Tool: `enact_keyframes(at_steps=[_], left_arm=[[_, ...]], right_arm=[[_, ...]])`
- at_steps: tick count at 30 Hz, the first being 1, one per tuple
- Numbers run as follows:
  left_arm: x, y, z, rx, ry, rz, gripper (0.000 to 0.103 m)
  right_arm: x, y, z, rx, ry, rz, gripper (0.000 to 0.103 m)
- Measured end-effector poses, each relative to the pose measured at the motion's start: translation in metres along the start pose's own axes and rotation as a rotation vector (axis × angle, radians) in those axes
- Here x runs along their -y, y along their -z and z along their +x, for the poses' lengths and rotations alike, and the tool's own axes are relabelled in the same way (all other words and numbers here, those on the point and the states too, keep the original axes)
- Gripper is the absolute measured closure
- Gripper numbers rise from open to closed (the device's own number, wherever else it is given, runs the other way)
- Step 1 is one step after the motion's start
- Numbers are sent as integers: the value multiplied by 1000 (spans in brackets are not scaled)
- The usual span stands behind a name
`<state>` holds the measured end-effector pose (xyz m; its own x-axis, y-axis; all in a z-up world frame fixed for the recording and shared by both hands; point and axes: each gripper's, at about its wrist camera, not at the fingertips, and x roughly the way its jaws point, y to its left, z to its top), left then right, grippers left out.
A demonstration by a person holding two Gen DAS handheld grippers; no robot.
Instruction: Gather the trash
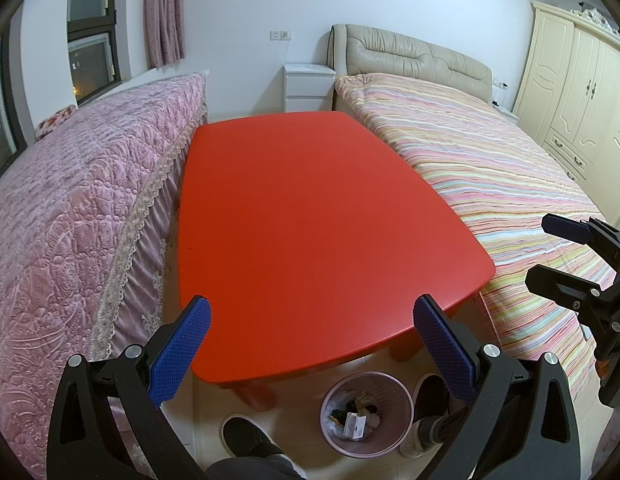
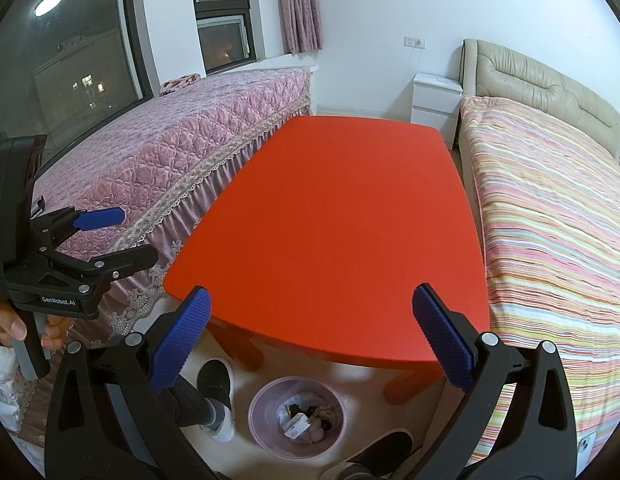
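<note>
Here, through the left wrist camera, my left claw (image 1: pixel 311 318) stood wide open and empty over the near edge of the red tabletop (image 1: pixel 317 224). Below it on the floor sat the pink bin (image 1: pixel 366 414), holding crumpled wrappers and a small white box (image 1: pixel 354 426). Through the right wrist camera, my right claw (image 2: pixel 310 312) gaped open too, the bin (image 2: pixel 297 416) between my slippers (image 2: pixel 216 380).
</note>
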<state>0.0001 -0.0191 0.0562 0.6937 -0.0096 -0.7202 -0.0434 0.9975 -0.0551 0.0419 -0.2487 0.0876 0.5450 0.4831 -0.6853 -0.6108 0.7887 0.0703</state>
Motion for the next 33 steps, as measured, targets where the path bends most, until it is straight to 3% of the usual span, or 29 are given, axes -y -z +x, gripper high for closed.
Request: enact_keyframes(at_steps=[25,33], left_arm=[[4,2,4,-7,18,2,6],[7,1,3,-10,-27,9,6]], right_arm=[[2,4,2,-6,-3,3,4],[-1,5,2,-9,-5,-4,4]])
